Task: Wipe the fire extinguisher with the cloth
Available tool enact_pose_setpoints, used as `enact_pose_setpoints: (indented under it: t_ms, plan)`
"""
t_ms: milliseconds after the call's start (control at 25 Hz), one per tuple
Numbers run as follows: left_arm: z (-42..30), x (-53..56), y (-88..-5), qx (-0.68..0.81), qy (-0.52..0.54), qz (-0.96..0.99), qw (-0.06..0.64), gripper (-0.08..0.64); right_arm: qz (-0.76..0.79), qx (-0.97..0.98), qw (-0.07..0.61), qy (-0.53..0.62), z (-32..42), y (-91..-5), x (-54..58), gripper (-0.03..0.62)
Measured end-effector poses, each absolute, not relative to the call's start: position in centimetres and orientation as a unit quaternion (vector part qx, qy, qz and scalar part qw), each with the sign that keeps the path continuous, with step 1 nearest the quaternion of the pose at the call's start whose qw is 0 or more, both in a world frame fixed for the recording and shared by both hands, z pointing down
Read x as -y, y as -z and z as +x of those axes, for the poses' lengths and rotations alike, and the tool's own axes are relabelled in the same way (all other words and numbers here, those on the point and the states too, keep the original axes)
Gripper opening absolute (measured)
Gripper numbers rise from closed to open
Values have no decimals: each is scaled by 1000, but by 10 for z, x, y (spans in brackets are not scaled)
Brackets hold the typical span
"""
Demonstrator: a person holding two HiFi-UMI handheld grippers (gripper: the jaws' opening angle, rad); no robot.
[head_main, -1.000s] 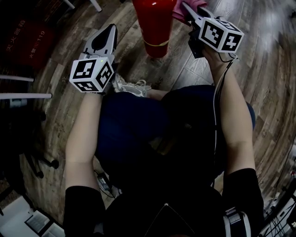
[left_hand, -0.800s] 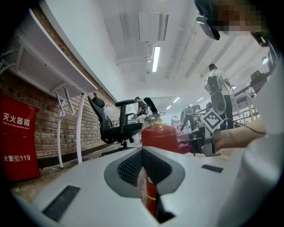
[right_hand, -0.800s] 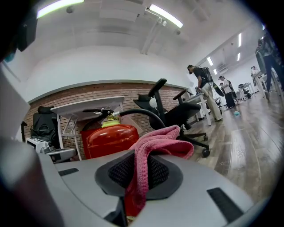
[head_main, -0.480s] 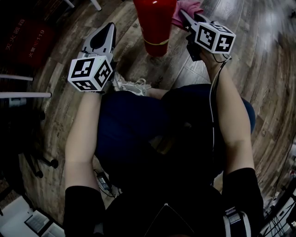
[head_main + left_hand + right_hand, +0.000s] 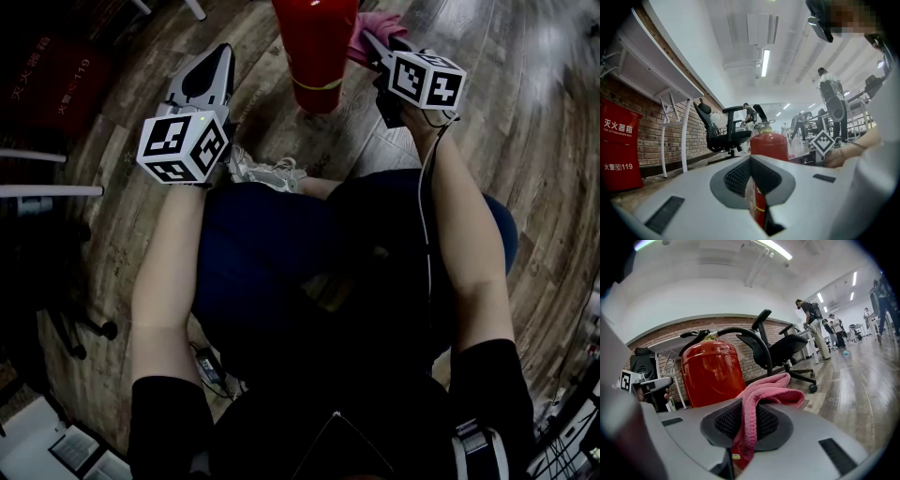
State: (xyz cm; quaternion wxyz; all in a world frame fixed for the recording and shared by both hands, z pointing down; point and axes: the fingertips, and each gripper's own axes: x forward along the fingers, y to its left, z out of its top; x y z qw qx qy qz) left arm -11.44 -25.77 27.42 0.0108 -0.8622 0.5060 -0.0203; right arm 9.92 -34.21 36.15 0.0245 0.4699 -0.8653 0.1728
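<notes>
Standing upright on the wooden floor (image 5: pixel 375 150) just ahead of the person's knees, the red fire extinguisher (image 5: pixel 314 56) has the floor's brick-wall (image 5: pixel 651 136) edge off to the person's left. The right gripper (image 5: pixel 373 42) reaches in beside the extinguisher's right flank, its jaws clenched on a pink cloth (image 5: pixel 378 22). In the right gripper view the cloth (image 5: pixel 761 394) runs between the black pads, folds over the top of the jaws and hangs below them, with the extinguisher (image 5: pixel 712 371) close behind and to the left. From the head view the cloth seems to brush the red cylinder, though the contact itself cannot be made out.

The left gripper (image 5: pixel 225 54) hovers over the floor to the left of the extinguisher and apart from it. Its jaws are pressed together with nothing between them. Only a thin slit below the pads of this gripper (image 5: pixel 751 173) shows a strip of the extinguisher (image 5: pixel 769 143) beyond.

A white shoe (image 5: pixel 267 173) rests on the floor below the left gripper. A black office chair (image 5: pixel 783 348) stands behind the extinguisher, and a red cabinet (image 5: pixel 616 145) with white characters sits against the brick wall.
</notes>
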Motion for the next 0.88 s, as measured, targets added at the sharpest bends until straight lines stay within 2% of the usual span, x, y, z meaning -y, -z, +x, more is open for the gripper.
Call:
enact_pose_setpoints:
  t_ms: [880]
  plan:
    - [-118, 257, -273, -507, 15, -862, 9, 14, 483, 850, 96, -188, 96, -428, 345, 63]
